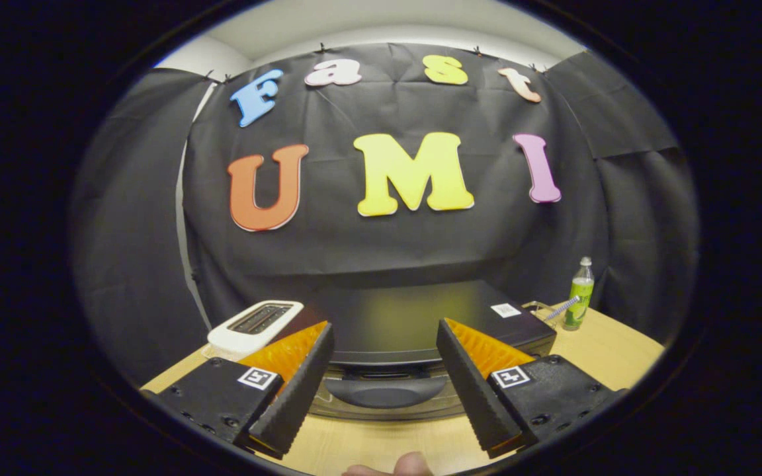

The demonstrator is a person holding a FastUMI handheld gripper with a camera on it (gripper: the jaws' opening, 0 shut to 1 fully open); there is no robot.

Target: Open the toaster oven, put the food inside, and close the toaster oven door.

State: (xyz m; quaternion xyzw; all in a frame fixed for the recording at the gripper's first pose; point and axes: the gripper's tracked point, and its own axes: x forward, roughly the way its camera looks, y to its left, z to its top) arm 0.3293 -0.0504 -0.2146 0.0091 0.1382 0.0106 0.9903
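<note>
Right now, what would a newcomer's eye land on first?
The black toaster oven, door shut, sits just ahead of the open gripper, its handle between the fingers. A white toaster stands beside it past one finger, and a green bottle on the wooden table beyond the other.

A white slot toaster (254,326) stands on the light wooden tabletop (609,354) near its back edge. A green bottle (578,295) with a white cap stands upright at the opposite side, with a striped straw (561,309) just beside it.
</note>
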